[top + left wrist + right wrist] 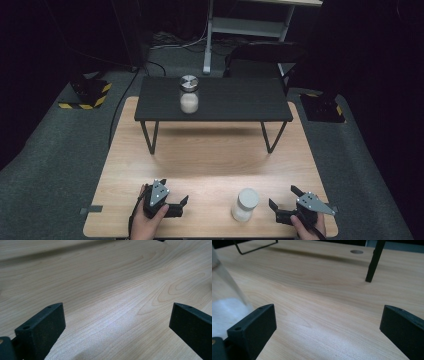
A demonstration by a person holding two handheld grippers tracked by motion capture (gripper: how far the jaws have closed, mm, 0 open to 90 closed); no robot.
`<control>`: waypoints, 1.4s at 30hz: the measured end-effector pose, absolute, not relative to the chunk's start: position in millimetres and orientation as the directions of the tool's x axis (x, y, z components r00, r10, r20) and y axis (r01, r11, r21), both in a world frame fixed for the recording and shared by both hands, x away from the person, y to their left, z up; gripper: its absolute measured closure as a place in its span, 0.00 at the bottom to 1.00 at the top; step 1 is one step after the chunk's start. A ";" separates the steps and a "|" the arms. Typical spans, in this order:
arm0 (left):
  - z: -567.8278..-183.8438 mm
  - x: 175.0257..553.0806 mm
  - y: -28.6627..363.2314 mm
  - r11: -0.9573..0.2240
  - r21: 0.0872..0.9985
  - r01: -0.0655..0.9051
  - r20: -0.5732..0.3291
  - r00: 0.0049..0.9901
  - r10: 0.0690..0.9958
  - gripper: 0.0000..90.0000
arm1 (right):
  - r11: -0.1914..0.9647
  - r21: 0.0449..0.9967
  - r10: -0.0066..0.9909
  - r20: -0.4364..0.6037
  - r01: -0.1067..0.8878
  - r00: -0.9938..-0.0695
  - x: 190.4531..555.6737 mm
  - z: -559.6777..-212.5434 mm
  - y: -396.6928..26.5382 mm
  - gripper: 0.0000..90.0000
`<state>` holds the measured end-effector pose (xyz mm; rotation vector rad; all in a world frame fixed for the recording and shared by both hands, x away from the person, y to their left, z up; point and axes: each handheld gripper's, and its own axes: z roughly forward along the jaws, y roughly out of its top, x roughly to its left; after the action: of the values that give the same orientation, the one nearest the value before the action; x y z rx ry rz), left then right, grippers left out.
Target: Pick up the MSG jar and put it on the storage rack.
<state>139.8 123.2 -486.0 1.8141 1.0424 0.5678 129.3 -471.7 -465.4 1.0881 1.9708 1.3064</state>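
Flanking white-lidded jar (245,204), both claws gaping

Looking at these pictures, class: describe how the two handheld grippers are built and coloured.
Each is black with two blocky black jaws. The left gripper and right gripper each carry a grey three-cornered plate on top. The jaw pads show small round holes.

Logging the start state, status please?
Left tongs open, empty. Right tongs open, beside white-lidded jar, apart. Second jar on black shelf. Nothing between.
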 end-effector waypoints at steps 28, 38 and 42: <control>-486.4 141.5 124.7 -0.192 0.890 0.414 -0.066 0.533 0.843 0.01 | 0.209 0.960 0.718 -0.023 0.185 -0.696 96.2 -437.7 -444.8 0.00; -486.5 140.9 124.3 -0.194 0.890 0.412 -0.062 0.532 0.844 0.01 | 0.215 0.957 0.692 -0.007 0.197 -0.722 101.9 -441.2 -428.1 0.01; -486.2 140.5 123.9 -0.198 0.889 0.412 -0.058 0.531 0.845 0.01 | 0.214 0.955 0.697 -0.002 0.206 -0.717 105.4 -444.3 -419.4 0.01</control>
<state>140.5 123.9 -486.2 1.8111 1.0428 0.5664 105.4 -419.4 -444.3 0.8354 2.0601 1.5151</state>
